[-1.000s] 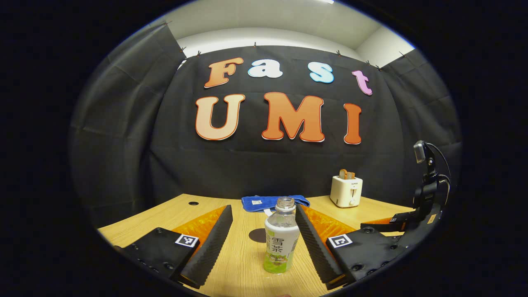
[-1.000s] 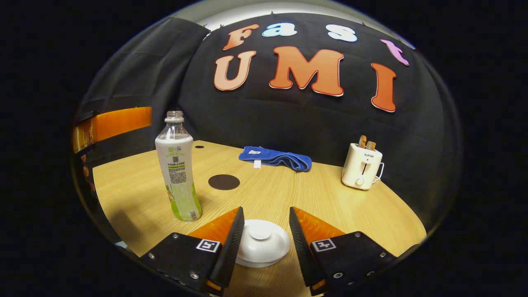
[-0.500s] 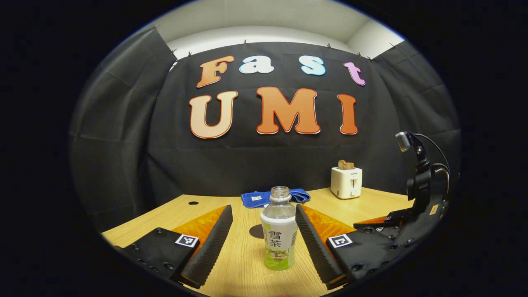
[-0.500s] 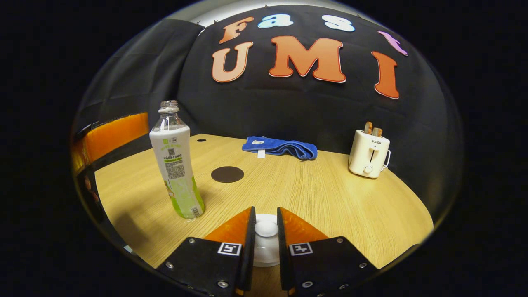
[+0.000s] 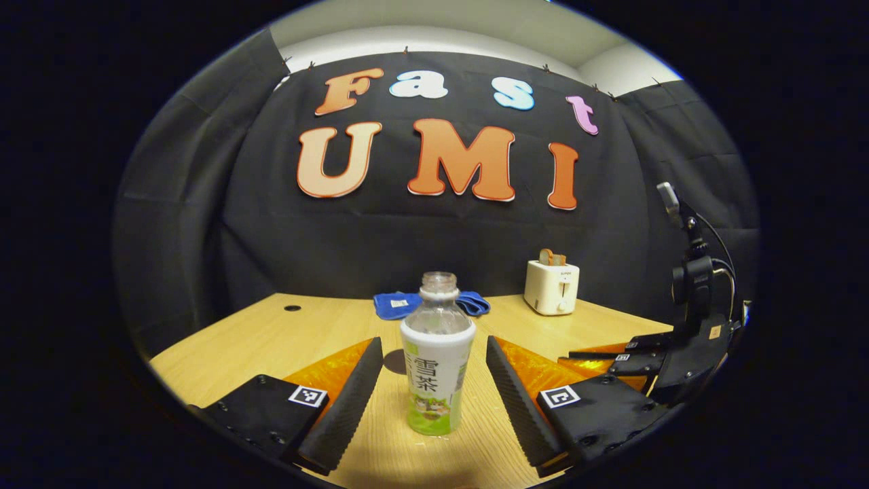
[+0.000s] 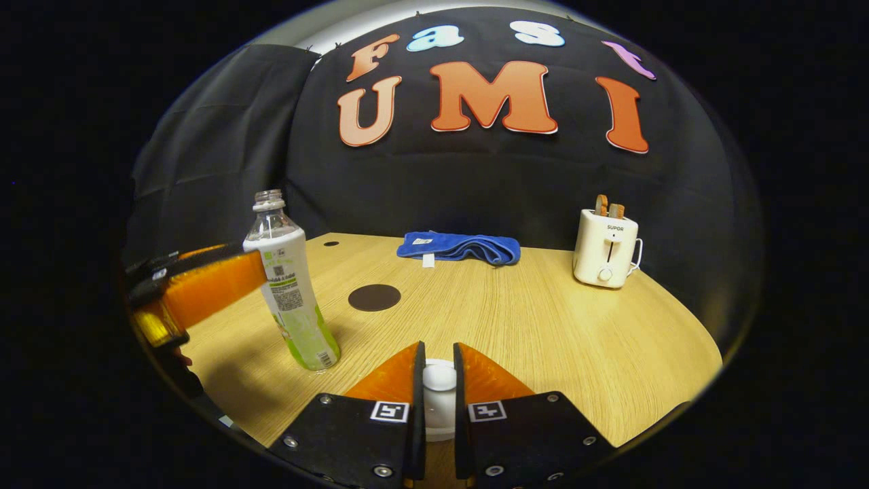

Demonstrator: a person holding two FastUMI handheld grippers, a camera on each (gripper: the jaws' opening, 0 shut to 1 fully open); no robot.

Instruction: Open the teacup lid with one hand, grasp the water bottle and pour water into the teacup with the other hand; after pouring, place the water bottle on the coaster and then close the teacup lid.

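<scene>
the task stood at its first stage. the right claw point(image 6: 434, 407) was clamped on the knob of the teacup lid point(image 6: 438, 377), both fingers pressing its sides. the lid appeared to sit low between the fingers; whether it had cleared the teacup could not be told, because the cup body was hidden beneath the claw.

the left claw point(image 5: 434, 390) was spread wide apart, one finger on each side of the water bottle point(image 5: 434, 363) and neither finger touching it. the bottle stood upright and uncapped on the worktop point(image 6: 543, 319). no grasp had been made.

taking the bottle as the landmark:
- the coaster point(image 6: 374, 297) lay on the worktop just behind the bottle, bare.
- the lid and the right claw were to the bottle's right and nearer the worktop's front edge in the right gripper view.
- a blue cloth point(image 6: 459, 247) lay well behind the bottle, near the booth wall.
- a toaster point(image 6: 606, 247) stood far to the bottle's right, at the back.

judged remaining: lifting the lid off, closing the left claw on the bottle, pouring into the teacup, setting the bottle on the coaster, replacing the lid.
</scene>
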